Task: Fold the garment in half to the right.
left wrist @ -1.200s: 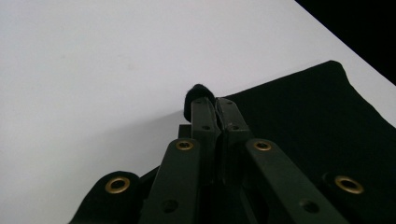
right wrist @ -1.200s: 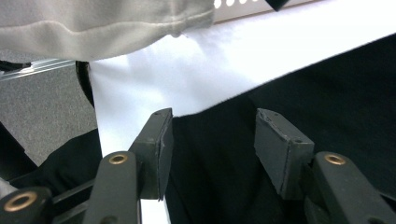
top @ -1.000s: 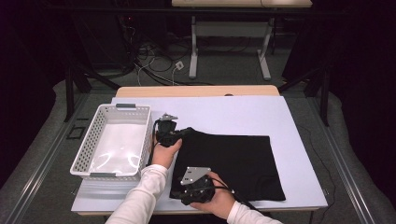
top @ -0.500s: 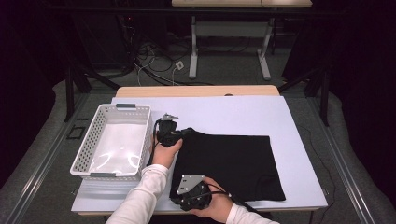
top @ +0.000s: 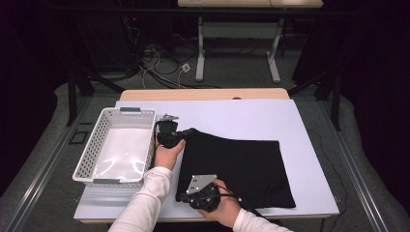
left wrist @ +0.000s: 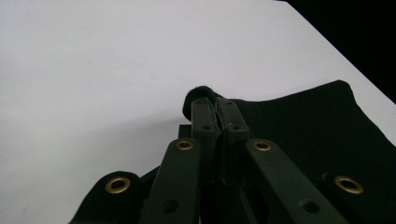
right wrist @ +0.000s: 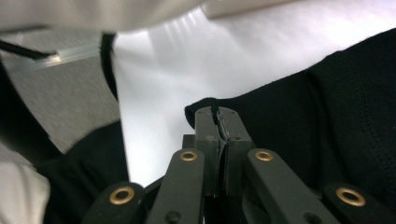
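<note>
A black cloth [top: 237,164] lies spread on the white table top [top: 241,116]. My left gripper [top: 170,135] is shut on the cloth's far left corner, lifting it slightly. In the left gripper view the jaws pinch a small fold of the black cloth [left wrist: 299,116] at the left gripper's tips [left wrist: 215,105]. My right gripper [top: 186,195] is shut on the near left corner, close to the table's front edge. The right gripper view shows the right gripper's tips [right wrist: 217,114] closed on the edge of the black cloth [right wrist: 299,116], with a white sleeve above.
A white perforated basket [top: 104,157] stands on the left part of the table, just left of my left gripper. Behind the table are desk legs [top: 200,53] and cables on a dark floor. Bare white table lies beyond and right of the cloth.
My right gripper has drawn toward the table's front edge with the cloth's near corner. The left gripper has stayed by the basket with the far corner.
</note>
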Action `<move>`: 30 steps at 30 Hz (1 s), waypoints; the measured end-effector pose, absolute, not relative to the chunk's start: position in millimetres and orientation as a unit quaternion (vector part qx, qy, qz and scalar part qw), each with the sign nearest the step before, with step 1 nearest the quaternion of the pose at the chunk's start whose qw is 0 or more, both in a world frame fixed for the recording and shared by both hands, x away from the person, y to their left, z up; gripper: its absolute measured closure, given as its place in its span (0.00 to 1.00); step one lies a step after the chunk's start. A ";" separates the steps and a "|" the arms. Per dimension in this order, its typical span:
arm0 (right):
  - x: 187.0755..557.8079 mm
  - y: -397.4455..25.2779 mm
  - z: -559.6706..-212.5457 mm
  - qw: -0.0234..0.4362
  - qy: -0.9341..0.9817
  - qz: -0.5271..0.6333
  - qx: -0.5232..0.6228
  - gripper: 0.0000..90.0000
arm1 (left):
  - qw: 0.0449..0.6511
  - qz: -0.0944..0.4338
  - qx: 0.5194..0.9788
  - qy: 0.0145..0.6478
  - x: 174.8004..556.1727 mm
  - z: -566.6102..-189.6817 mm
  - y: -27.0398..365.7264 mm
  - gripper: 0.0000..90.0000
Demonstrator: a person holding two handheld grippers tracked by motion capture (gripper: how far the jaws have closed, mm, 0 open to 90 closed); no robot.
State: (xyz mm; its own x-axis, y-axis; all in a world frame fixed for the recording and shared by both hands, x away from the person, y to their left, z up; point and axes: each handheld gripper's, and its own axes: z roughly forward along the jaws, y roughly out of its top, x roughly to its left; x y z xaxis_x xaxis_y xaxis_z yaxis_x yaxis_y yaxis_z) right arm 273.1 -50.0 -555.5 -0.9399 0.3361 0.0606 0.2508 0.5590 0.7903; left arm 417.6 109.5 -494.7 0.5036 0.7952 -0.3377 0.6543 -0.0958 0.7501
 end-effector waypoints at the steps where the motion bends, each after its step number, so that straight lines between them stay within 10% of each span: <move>1: 274.1 -51.0 -552.3 0.043 0.880 0.441 0.169 0.98 | 0.457 0.080 0.735 0.494 417.8 -493.3 110.6 0.98; 30: 285.1 -39.0 -465.6 0.056 0.826 0.545 0.132 0.98 | 0.465 0.136 0.690 0.537 430.9 -427.9 172.8 0.98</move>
State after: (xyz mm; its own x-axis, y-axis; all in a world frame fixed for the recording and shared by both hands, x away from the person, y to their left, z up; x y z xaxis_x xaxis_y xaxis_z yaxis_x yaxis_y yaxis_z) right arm 285.1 -39.0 -465.6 -0.9591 0.2783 0.0515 0.1566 0.3702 0.9157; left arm 430.9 172.8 -427.9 0.3855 0.8682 -0.3123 0.6148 0.0108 0.7886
